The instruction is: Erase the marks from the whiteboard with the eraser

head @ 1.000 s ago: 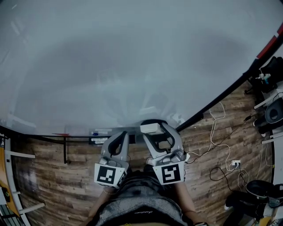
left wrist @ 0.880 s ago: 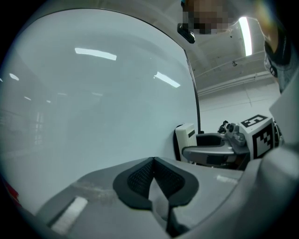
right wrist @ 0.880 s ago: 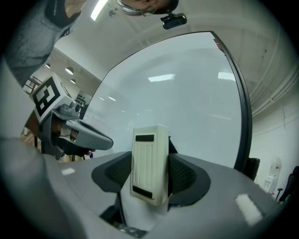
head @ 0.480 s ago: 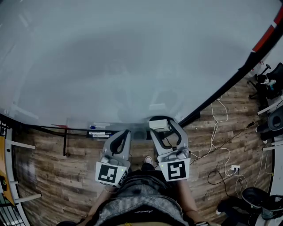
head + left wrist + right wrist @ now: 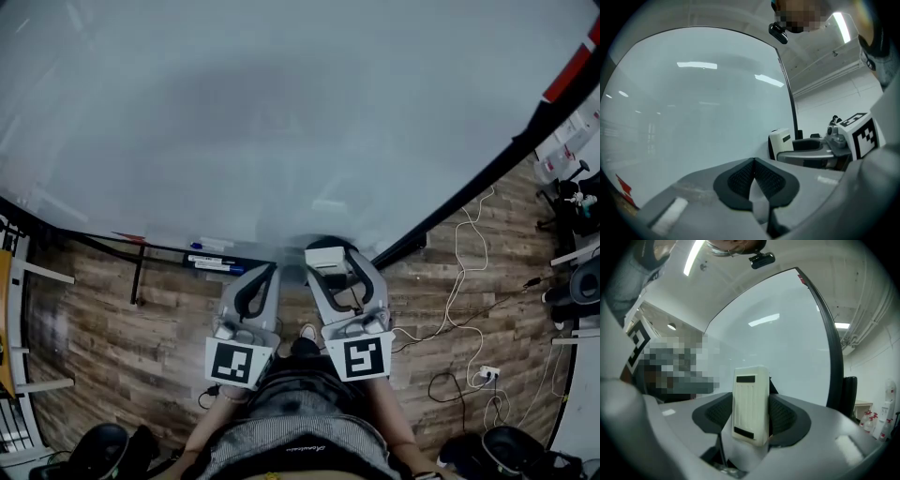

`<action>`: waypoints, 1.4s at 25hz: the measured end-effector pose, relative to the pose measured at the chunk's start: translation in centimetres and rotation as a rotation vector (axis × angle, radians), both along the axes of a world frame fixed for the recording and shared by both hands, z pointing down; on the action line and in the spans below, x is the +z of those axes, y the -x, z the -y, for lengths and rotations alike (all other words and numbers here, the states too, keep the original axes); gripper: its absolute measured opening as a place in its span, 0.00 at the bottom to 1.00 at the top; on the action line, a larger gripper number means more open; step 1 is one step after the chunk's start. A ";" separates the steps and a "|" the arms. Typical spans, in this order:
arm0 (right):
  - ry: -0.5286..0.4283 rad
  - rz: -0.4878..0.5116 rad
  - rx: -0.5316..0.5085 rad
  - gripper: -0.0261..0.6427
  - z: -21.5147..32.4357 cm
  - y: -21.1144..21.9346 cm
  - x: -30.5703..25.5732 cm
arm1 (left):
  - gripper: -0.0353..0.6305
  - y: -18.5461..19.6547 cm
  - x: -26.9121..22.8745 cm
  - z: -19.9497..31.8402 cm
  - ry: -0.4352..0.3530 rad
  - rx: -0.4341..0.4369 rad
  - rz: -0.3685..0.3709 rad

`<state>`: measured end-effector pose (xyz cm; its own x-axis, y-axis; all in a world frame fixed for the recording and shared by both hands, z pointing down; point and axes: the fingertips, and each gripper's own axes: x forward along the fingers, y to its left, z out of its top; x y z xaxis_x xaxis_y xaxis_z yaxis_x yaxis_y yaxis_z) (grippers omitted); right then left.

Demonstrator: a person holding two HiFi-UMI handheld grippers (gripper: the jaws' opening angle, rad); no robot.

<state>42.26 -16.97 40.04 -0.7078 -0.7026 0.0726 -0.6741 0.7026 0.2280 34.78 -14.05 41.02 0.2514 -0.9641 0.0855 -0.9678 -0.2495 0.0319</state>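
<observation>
A big whiteboard point(image 5: 281, 112) fills the top of the head view; I see no marks on its surface. My right gripper point(image 5: 326, 255) is shut on a white eraser point(image 5: 325, 254), held close to the board's lower edge. In the right gripper view the eraser point(image 5: 751, 404) stands upright between the dark pads, with the whiteboard point(image 5: 787, 352) behind it. My left gripper point(image 5: 261, 274) is beside it, shut on nothing; its pads point(image 5: 740, 178) meet in the left gripper view, where the whiteboard point(image 5: 693, 122) and the eraser point(image 5: 780, 142) also show.
A marker tray point(image 5: 211, 262) with pens runs under the board's lower edge at the left. The board's black frame point(image 5: 469, 192) slants down to the right. Cables point(image 5: 469, 272) and a power strip point(image 5: 487, 373) lie on the wooden floor. Chairs point(image 5: 577, 281) and shelves stand far right.
The view has shifted: both grippers sit a little lower and nearer the person, and the right gripper with the eraser has drawn back slightly from the board's edge.
</observation>
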 end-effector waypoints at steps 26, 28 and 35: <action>0.031 0.216 -0.220 0.40 -4.7 7.2 -5.2 | 0.06 3.3 -5.4 -3.7 -0.130 -0.173 0.104; 0.036 0.213 -0.211 0.40 -4.5 7.0 -5.2 | 0.06 3.2 -5.4 -3.5 -0.129 -0.167 0.103; 0.026 0.202 -0.188 0.40 -4.5 7.0 -5.5 | 0.06 3.4 -5.4 -3.7 -0.119 -0.151 0.098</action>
<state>35.29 -12.44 34.58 -0.8278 -0.5570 -0.0670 -0.5609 0.8237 0.0832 31.41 -10.37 35.64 0.0997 -0.9949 -0.0144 -0.9915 -0.0981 -0.0852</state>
